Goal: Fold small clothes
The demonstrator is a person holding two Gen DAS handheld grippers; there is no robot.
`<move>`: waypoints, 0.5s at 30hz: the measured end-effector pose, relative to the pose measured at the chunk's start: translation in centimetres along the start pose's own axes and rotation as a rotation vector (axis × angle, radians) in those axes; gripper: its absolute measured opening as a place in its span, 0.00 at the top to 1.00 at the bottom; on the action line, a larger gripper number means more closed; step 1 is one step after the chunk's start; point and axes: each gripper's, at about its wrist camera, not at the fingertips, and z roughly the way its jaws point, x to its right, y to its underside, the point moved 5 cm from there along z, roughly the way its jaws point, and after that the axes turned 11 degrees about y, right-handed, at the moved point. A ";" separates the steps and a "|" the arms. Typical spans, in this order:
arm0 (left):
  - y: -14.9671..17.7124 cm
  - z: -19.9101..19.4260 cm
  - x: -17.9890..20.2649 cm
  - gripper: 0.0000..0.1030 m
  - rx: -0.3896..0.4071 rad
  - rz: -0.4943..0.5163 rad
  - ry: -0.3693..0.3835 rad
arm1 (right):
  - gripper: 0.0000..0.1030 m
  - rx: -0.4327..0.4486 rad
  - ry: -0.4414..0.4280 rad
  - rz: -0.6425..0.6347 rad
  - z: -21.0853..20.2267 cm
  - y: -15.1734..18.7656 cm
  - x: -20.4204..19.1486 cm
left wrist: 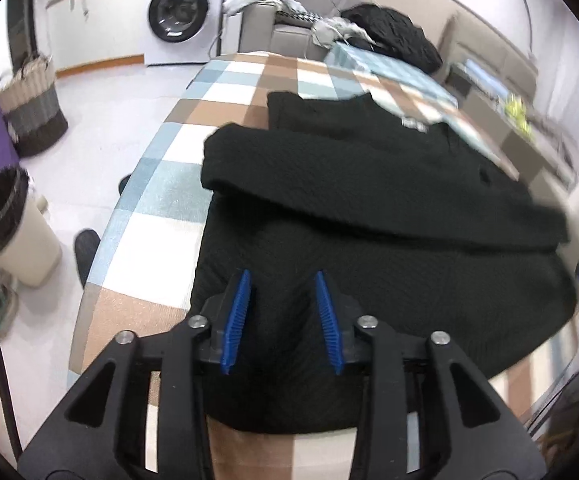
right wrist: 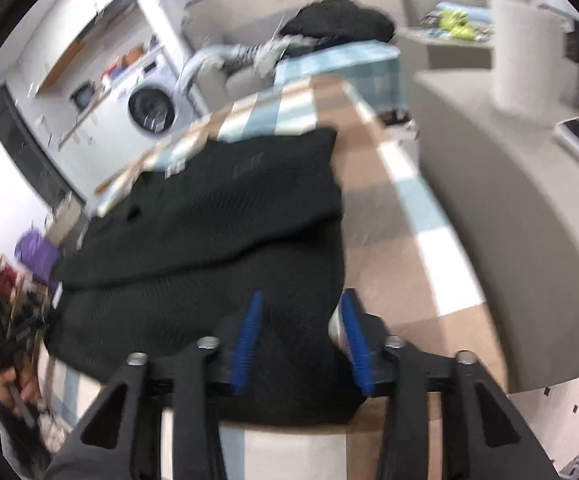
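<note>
While the black garment (left wrist: 369, 208) lies partly folded on the checked tablecloth (left wrist: 161, 184), one thick fold runs across its middle and its near hem reaches the table's near edge. In the left wrist view, the left gripper (left wrist: 283, 320) sits at 6 o'clock above the near hem, its blue pads (left wrist: 239, 320) apart with dark cloth showing between them but not pinched. In the right wrist view, the right gripper (right wrist: 303, 340) sits at 6 o'clock over the garment's (right wrist: 217, 220) right near corner, jaws likewise apart and gripping nothing. A washing machine (left wrist: 179, 12) stands at 11 o'clock beyond the table. A woven basket (left wrist: 33, 104) stands on the floor at 9 o'clock. A dark pile of clothes (left wrist: 393, 36) rests at 1 o'clock at the table's far end.
</note>
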 end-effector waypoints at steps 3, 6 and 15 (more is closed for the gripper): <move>-1.2 0.5 -0.4 0.60 0.000 -0.067 0.036 | 0.52 0.019 -0.035 0.034 -0.9 -1.1 -0.1; -2.2 1.4 -0.3 0.60 -0.010 -0.125 0.102 | 0.51 -0.009 -0.126 0.073 -0.5 -1.0 -1.1; -4.0 4.9 -1.2 0.49 -0.004 -0.241 0.172 | 0.49 -0.111 -0.234 0.219 3.2 -0.9 -1.5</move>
